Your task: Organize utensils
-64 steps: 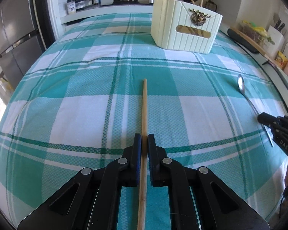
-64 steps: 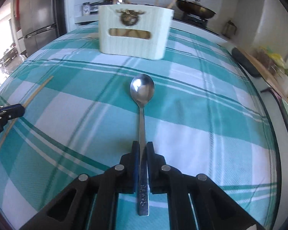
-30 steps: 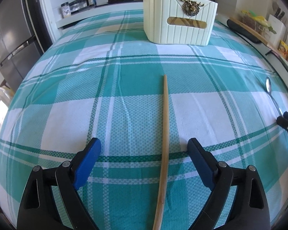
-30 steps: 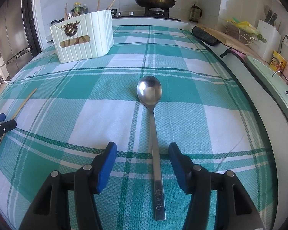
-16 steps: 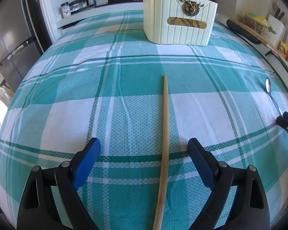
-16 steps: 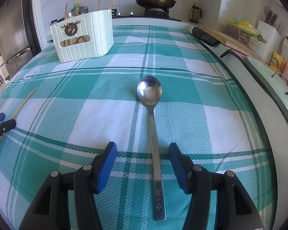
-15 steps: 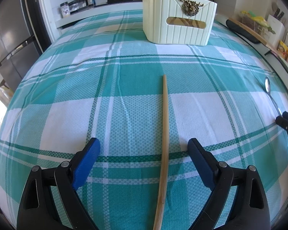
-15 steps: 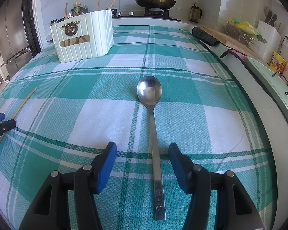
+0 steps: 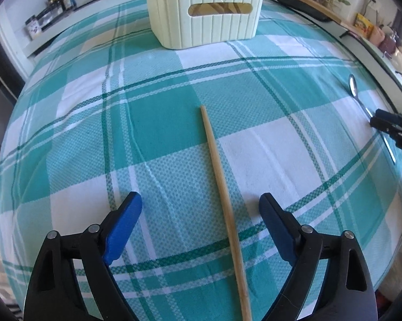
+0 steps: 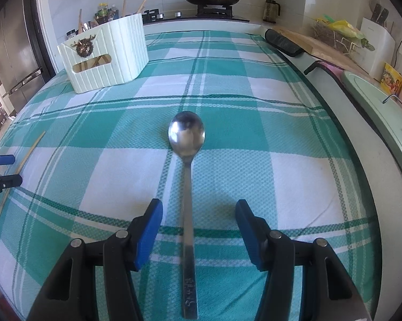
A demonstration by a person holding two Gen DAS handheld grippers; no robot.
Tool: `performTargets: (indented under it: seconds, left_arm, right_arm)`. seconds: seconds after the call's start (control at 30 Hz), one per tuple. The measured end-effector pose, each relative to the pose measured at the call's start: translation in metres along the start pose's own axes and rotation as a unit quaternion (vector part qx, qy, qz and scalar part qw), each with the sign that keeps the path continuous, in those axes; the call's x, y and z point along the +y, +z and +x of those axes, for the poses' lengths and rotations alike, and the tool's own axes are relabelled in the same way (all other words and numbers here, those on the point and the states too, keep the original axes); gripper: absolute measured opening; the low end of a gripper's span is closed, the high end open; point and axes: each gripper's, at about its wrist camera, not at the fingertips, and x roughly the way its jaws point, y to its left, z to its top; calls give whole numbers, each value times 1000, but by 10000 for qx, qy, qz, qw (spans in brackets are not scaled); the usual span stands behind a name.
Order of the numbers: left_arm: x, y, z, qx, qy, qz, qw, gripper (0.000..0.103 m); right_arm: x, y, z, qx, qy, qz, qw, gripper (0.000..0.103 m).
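Though flat on cloth, chopstick (image 9: 222, 184) between parted jaws.

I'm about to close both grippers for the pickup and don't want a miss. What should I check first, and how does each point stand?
1. Chopstick lies between the fingers of the left hand-held gripper: ok, though nearer the right finger.
2. Left jaws clear of the chopstick: ok; they have just been closing a little, no pad touching it.
3. Spoon handle lies between the fingers of the right hand-held gripper: ok, roughly centred.
4. Right jaws open, not touching the spoon: ok.
5. Cream utensil holder upright on the checked cloth: ok.
6. Free room inside the holder: cannot tell.
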Motion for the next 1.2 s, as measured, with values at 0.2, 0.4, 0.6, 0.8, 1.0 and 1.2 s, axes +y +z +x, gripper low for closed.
performTargets:
  seconds: [0.2, 0.4, 0.6, 0.8, 1.0, 1.2]
  left_arm:
    - [-13, 21, 3, 18, -98, 185, 9998, 53]
    - [-14, 28, 4, -144, -338, -8, 9993, 5]
    - [0, 22, -35, -803, -341, -443, 9952, 4]
    - [6, 12, -102, -1687, -471, -710, 9820, 4]
    - [7, -1, -145, -2226, -587, -776, 9700, 4]
    - [9, -5, -158, -2385, -670, -858, 9650, 4]
  right_arm:
    - [10, 33, 25, 36, -35, -405, 9992, 58]
    - [14, 54, 43, -259, -147, -210, 9993, 38]
    - [8, 53, 10, -681, 174, 22, 9975, 36]
    - [19, 48, -60, -1325, 730, -46, 9885, 36]
    - [34, 41, -107, -1722, 905, -144, 9808, 36]
    - [45, 41, -128, -1959, 942, -229, 9758, 36]
